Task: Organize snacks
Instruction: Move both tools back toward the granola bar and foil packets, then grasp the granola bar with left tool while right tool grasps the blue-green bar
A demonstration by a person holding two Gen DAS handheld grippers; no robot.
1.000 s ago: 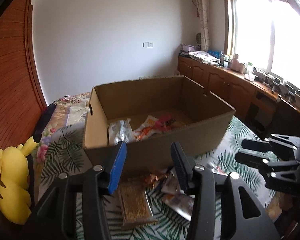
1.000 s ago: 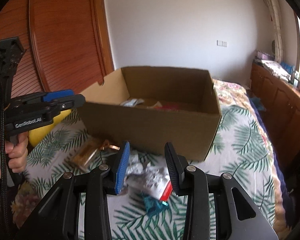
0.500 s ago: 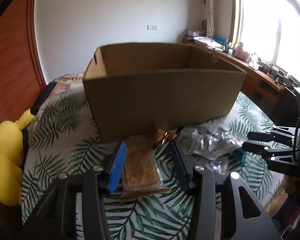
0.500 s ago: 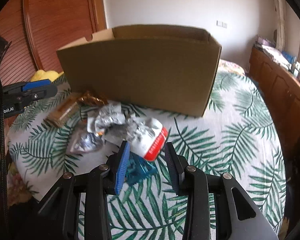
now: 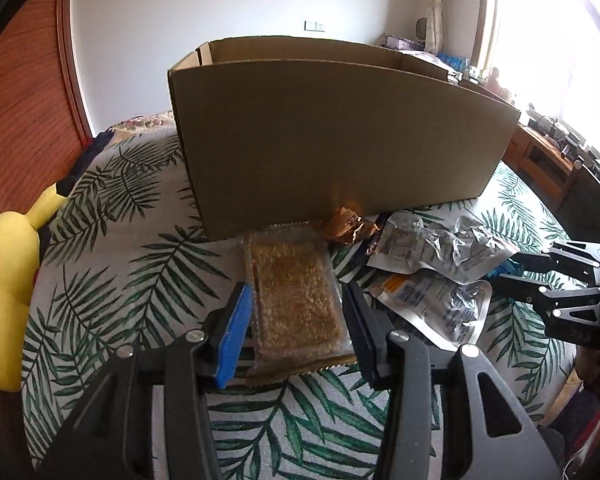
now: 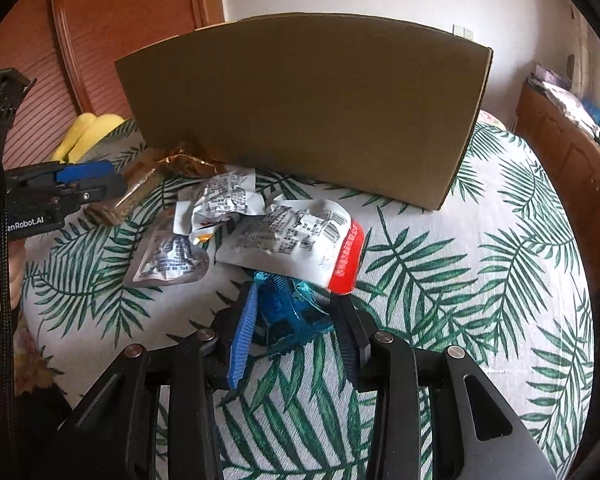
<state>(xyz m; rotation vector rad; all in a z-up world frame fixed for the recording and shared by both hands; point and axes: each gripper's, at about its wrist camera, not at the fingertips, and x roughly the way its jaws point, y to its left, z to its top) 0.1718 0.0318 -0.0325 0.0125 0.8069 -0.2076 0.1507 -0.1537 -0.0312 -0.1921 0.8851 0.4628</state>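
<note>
We hold the left hand-held gripper (image 5: 298,322) low over the leaf-print bed (image 5: 140,264), its jaws opening – the clear packet of brown crispy bars (image 5: 294,296) lies between them, and we cannot tell whether the pads touch it. That packet lies flat, its far end just at the near wall of the cardboard box (image 5: 340,140).

The right hand-held gripper (image 6: 296,330) is also opening, jaws partly apart, with the blue wrapper (image 6: 288,312) between them on the bed; contact is unclear. Just beyond it lies a white pouch with a red end (image 6: 300,240), and further left two silvery pouches (image 6: 172,256) – all near the box. A gold wrapper (image 5: 346,224) sits against the box's foot.
</note>
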